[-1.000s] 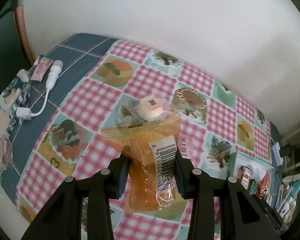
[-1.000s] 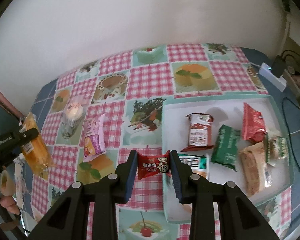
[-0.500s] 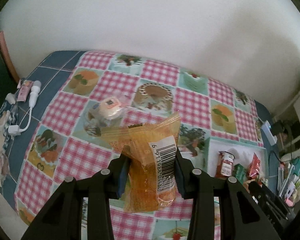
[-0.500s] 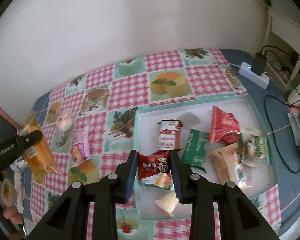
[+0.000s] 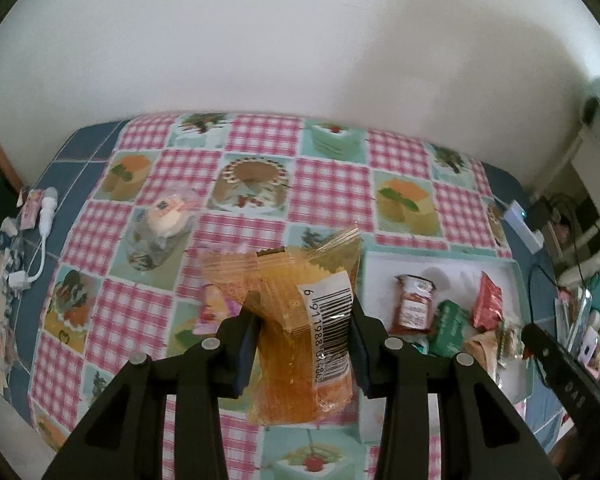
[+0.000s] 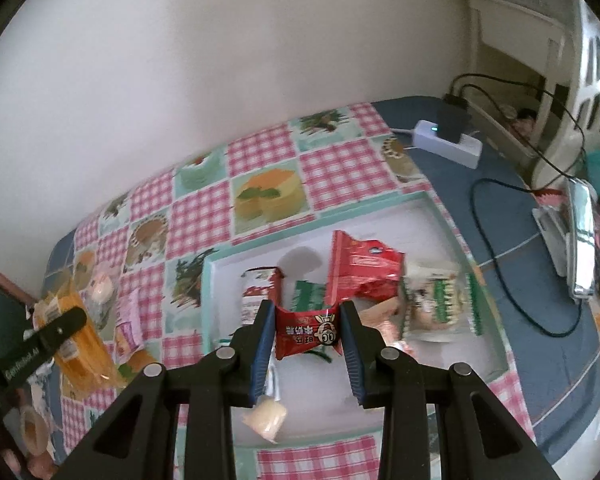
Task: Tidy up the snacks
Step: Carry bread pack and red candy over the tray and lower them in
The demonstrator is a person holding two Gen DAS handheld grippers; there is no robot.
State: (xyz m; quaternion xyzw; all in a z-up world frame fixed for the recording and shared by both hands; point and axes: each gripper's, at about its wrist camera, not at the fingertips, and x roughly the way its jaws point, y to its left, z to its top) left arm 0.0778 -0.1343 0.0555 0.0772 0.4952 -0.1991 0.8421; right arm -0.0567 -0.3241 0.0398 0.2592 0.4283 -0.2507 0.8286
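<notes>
Your target is the white tray [image 6: 452,224], teal-rimmed, at the right end of the checked tablecloth [image 5: 332,184] and already holding several packets. Your right gripper [image 6: 308,336] hangs directly above its near half, clamped on the small red snack packet [image 6: 306,332], so that hand looks nearer to a drop. Your left gripper [image 5: 302,320] is clenched on the orange cake packet [image 5: 296,320], held upright over the cloth; the tray lies to its right, just beside.
</notes>
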